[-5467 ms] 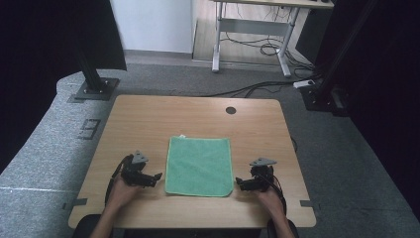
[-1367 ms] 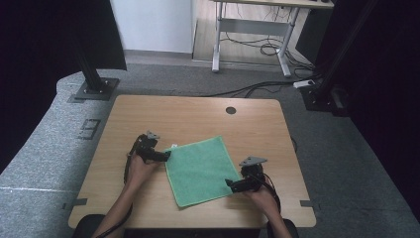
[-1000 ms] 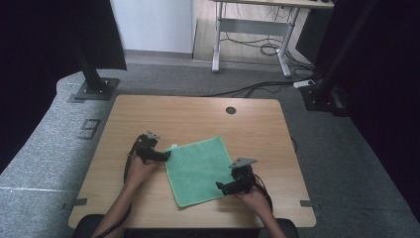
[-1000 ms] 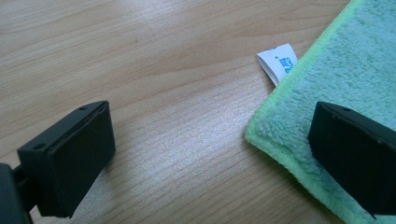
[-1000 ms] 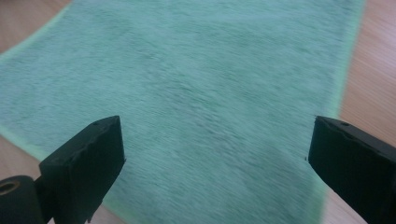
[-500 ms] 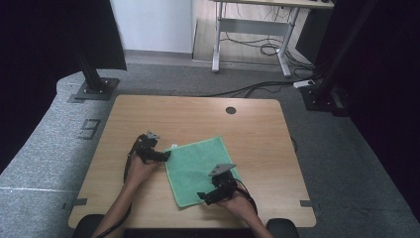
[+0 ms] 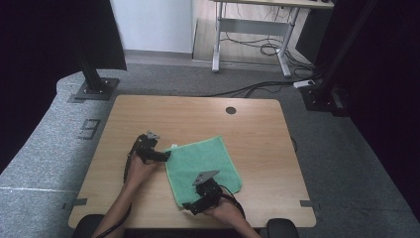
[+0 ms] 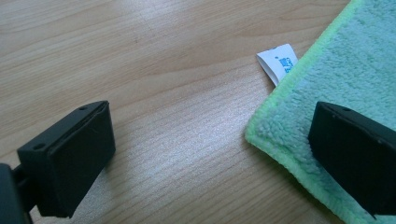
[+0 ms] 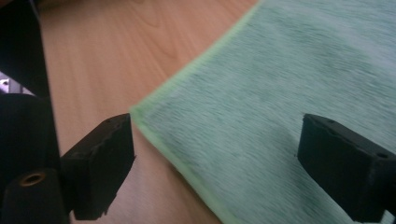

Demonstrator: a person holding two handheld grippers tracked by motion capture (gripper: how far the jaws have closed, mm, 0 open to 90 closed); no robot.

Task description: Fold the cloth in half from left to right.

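A green cloth lies flat and skewed on the wooden table. My left gripper rests at the cloth's left corner, open. In the left gripper view the cloth corner with its white label lies under the right jaw, and bare wood fills the left gripper gap. My right gripper hovers over the cloth's front-left corner. Its jaws have just been closing a little and stand wide apart in the right gripper view, right gripper straddling the cloth corner without pinching it.
A round cable hole sits at the table's far edge. Grey carpet surrounds the table, with black stand bases and loose cables behind it. A metal desk frame stands farther back.
My right gripper has slid left along the cloth's front edge to its front-left corner. The left gripper and the cloth have stayed where they were.
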